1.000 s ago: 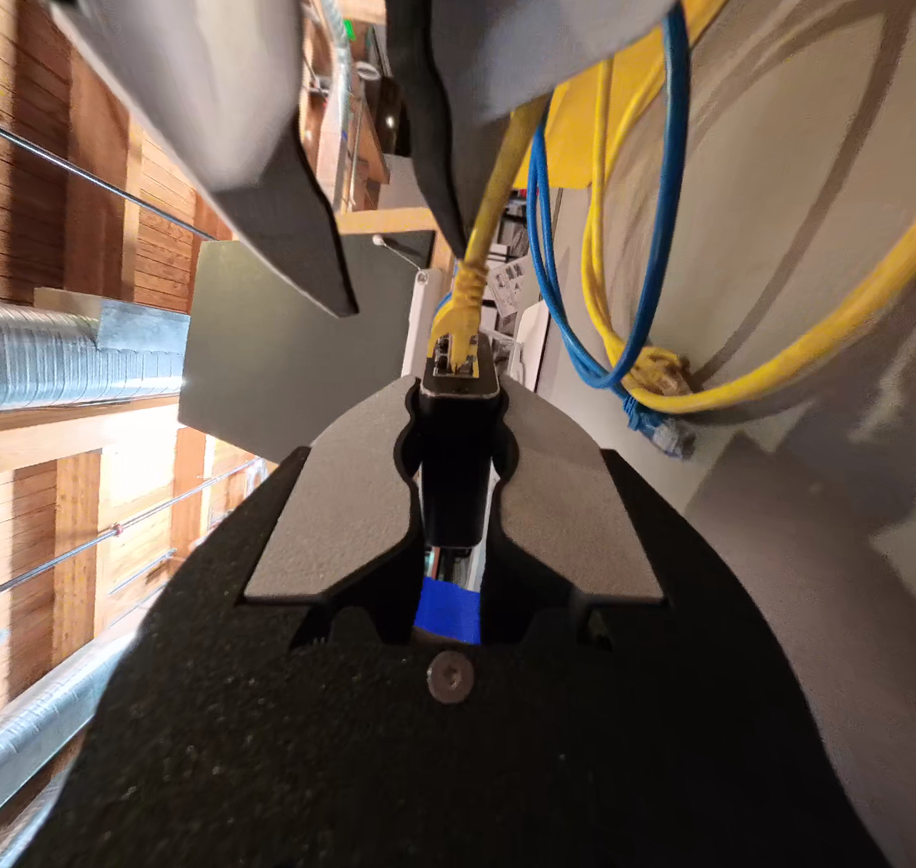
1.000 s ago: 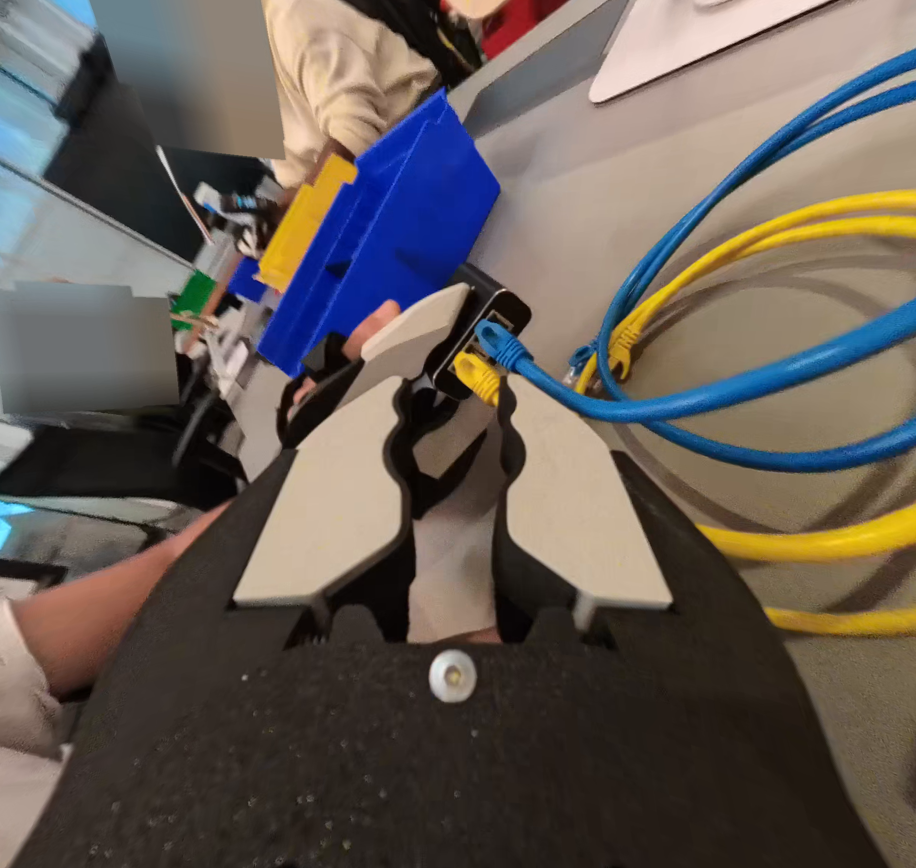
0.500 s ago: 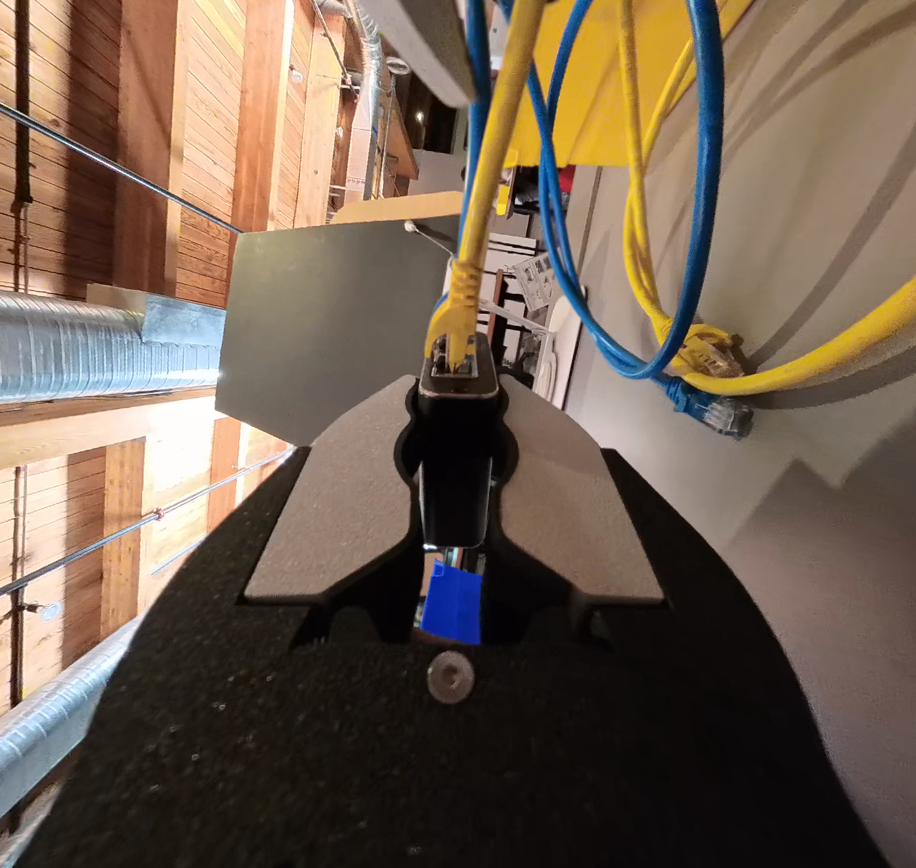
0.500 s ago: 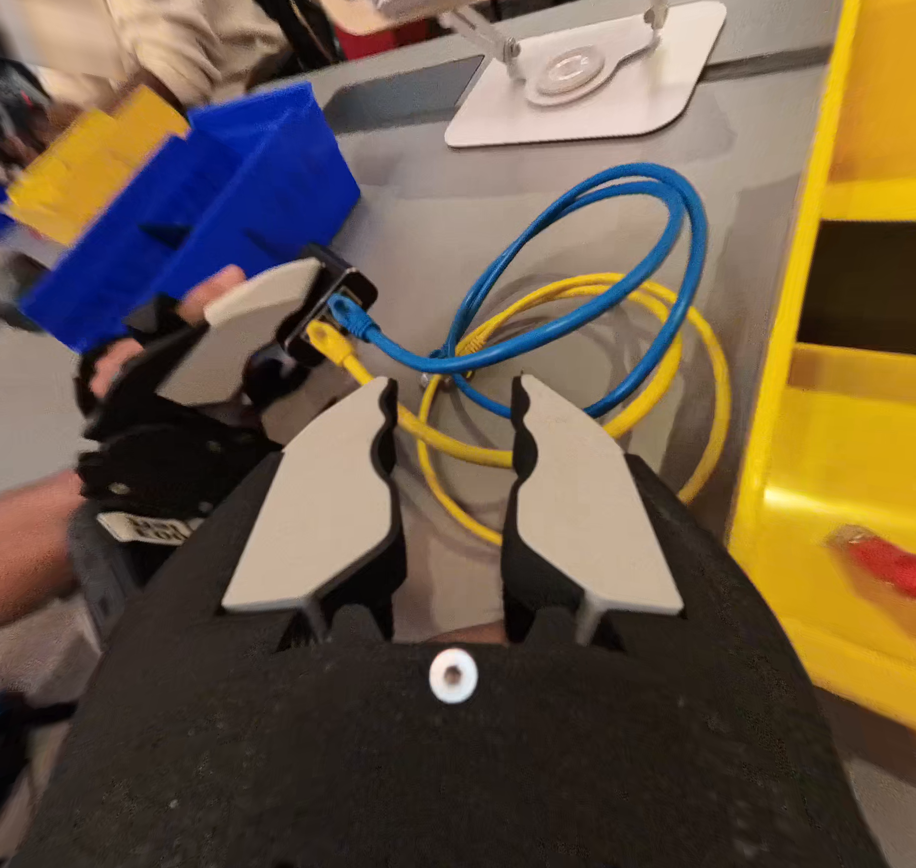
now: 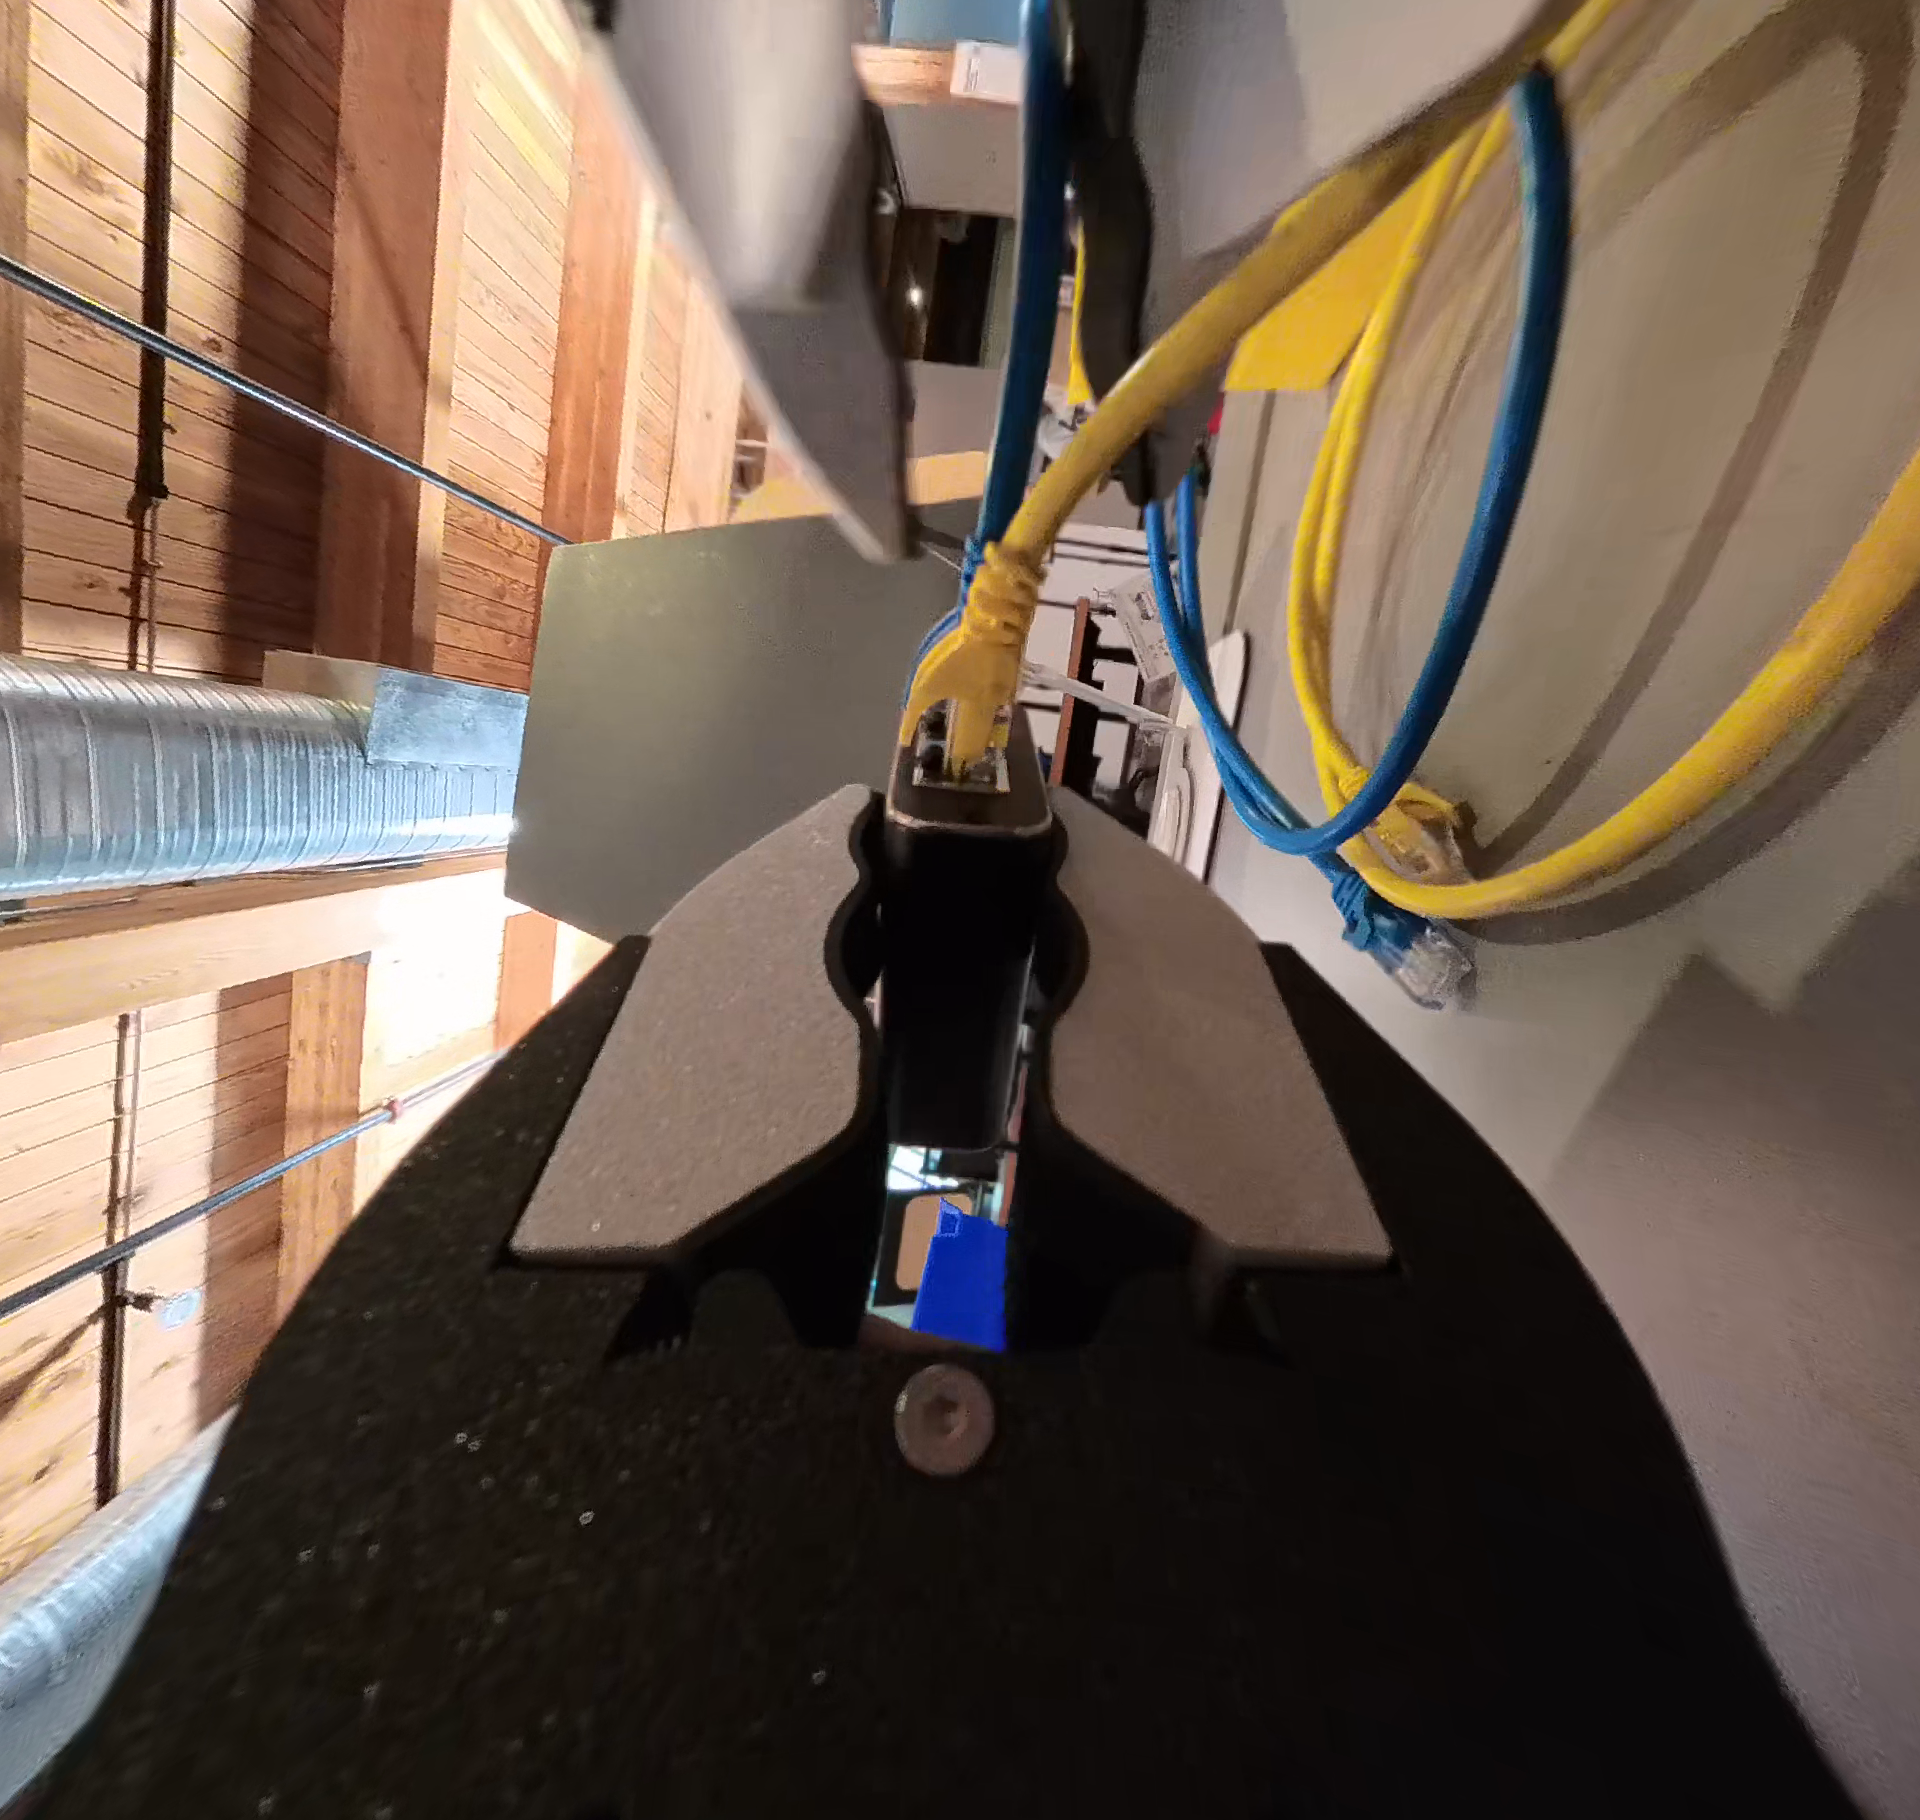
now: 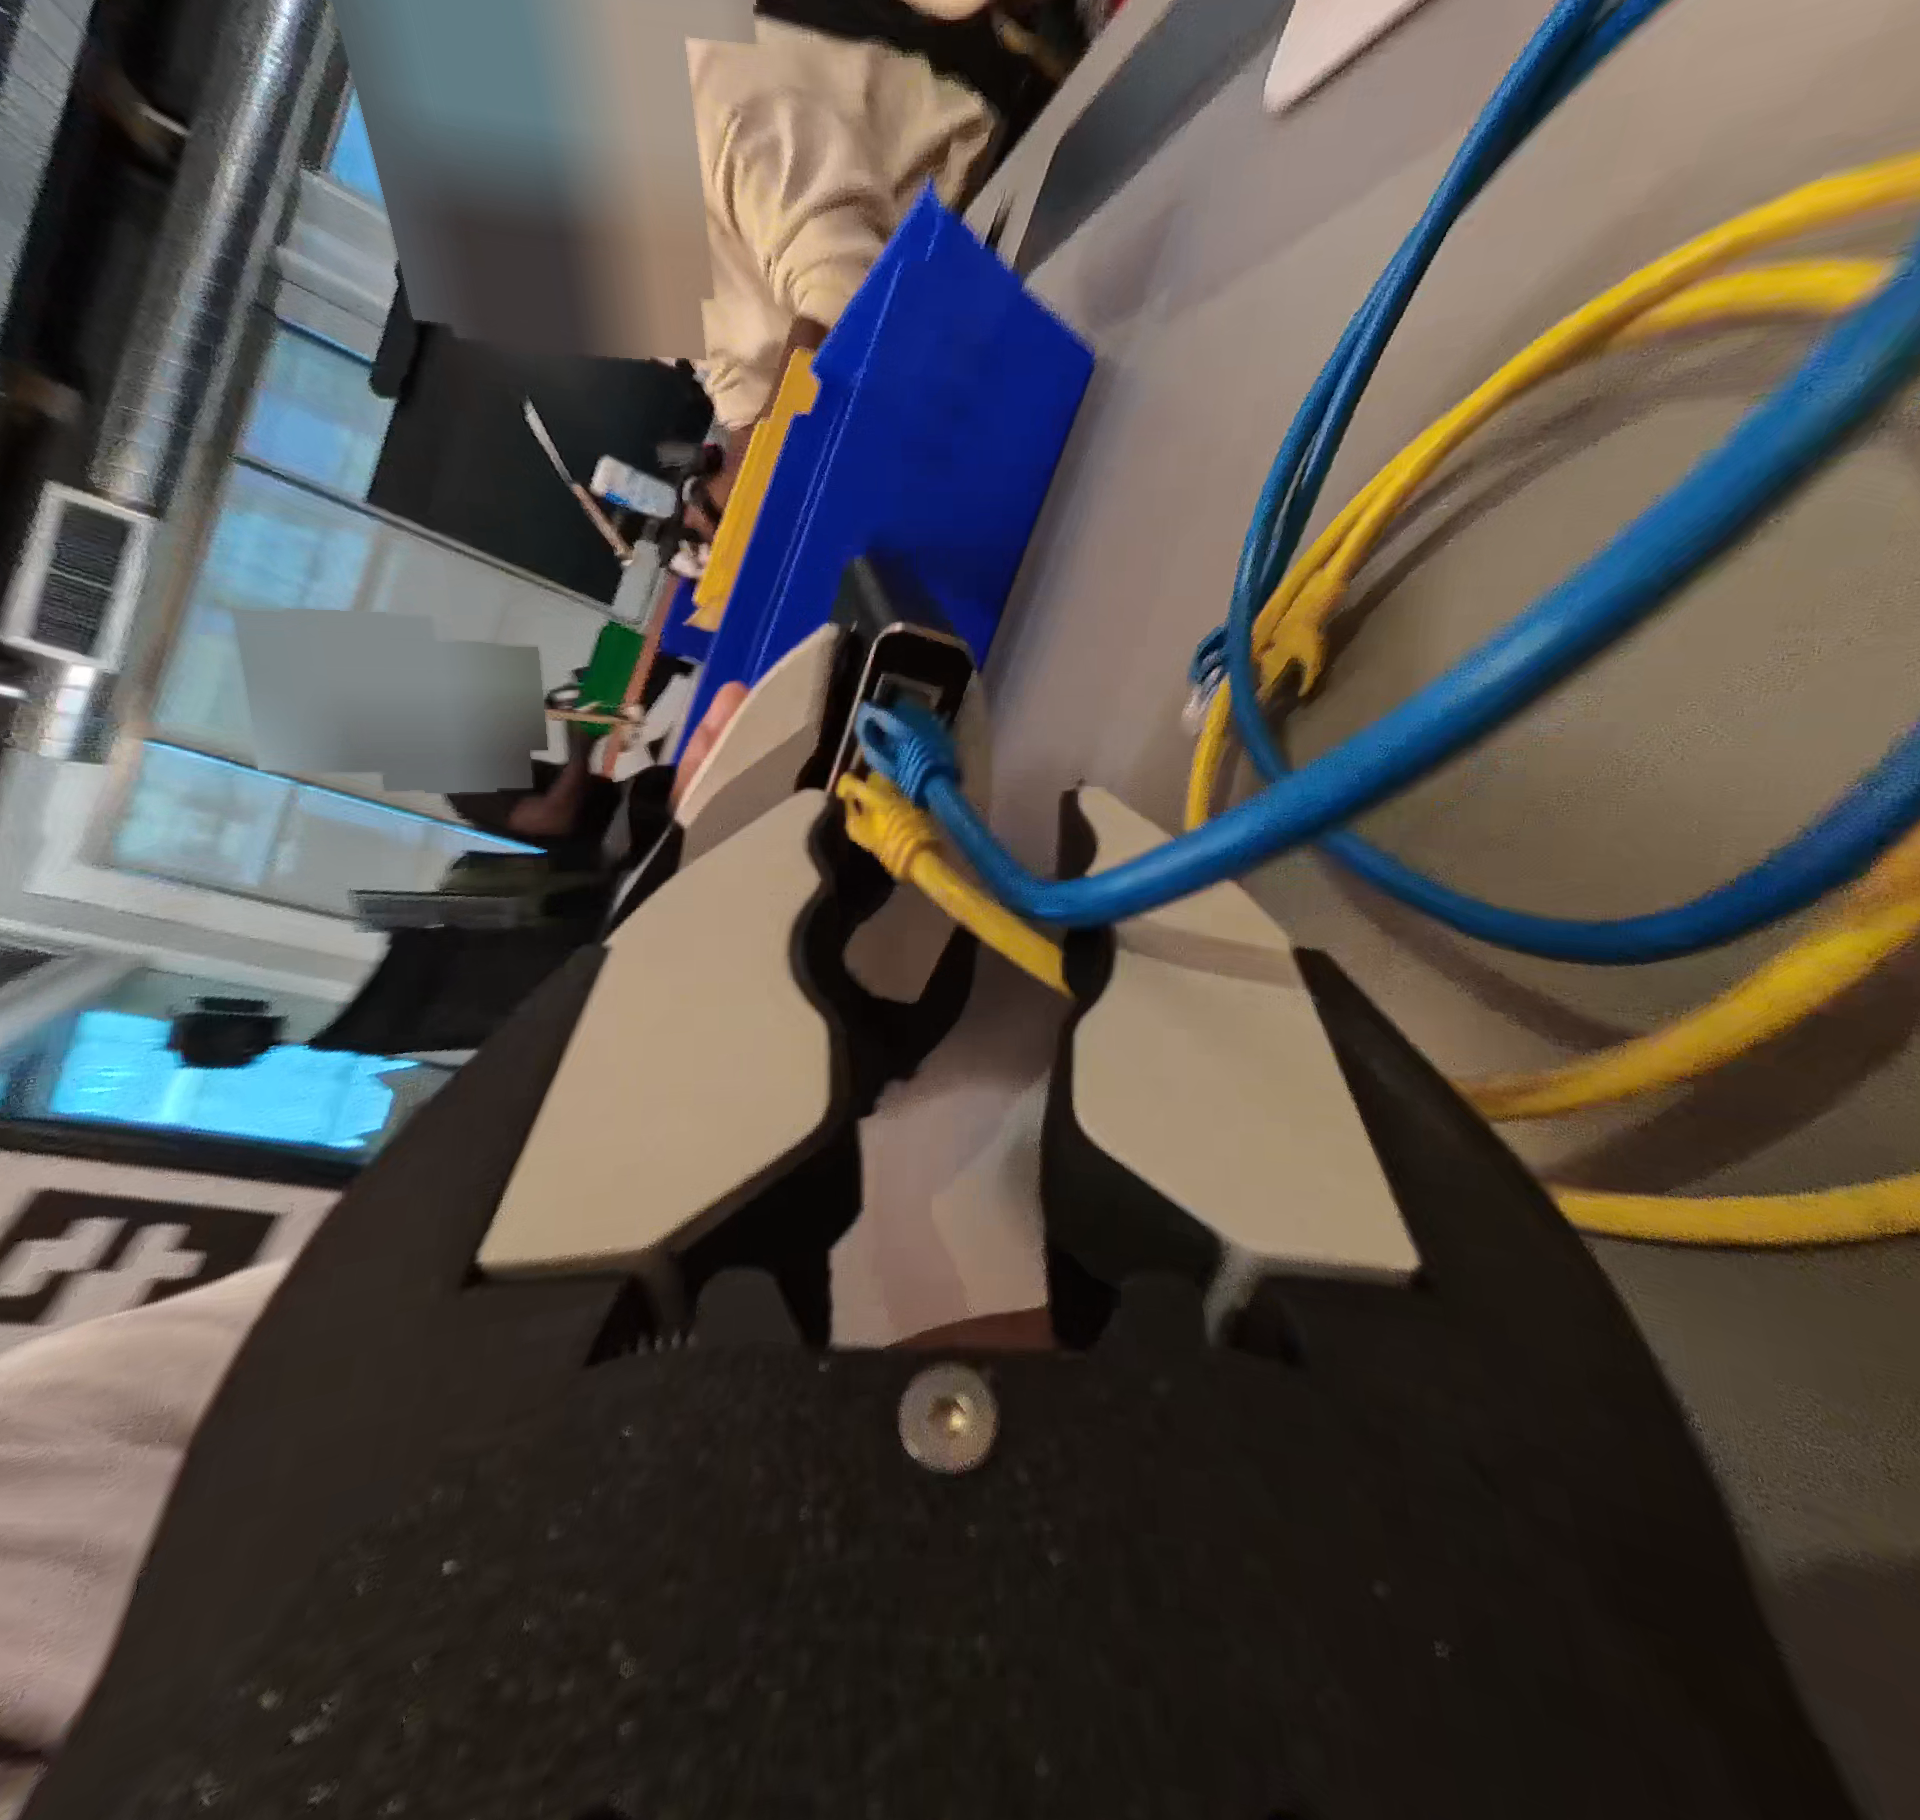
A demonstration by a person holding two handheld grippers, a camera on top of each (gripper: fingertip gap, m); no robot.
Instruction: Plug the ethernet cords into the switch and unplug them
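Note:
My left gripper (image 5: 961, 814) is shut on the small black switch (image 5: 961, 949) and holds it above the grey table. A yellow plug (image 5: 966, 679) sits in one port, with the blue cord (image 5: 1029, 316) beside it. In the right wrist view the blue plug (image 6: 904, 742) and the yellow plug (image 6: 883, 825) are both in the switch (image 6: 920, 664). My right gripper (image 6: 951, 804) is open right at the plugs, and both cords run between its fingers (image 5: 800, 264). The cords' free blue end (image 5: 1403, 949) and yellow end (image 5: 1403, 825) lie on the table.
The cords lie in loose loops on the grey table (image 6: 1714, 1458). A blue bin (image 6: 935, 420) stands just behind the switch. A person in a cream top (image 6: 821, 181) sits beyond it. A white stand base (image 6: 1382, 4) is at the far edge. The left gripper's tips are roughly 5 centimetres from the right gripper's.
My right gripper had pulled back from the switch and has come in close again, with the cords now between its open fingers. The left gripper keeps its hold on the switch.

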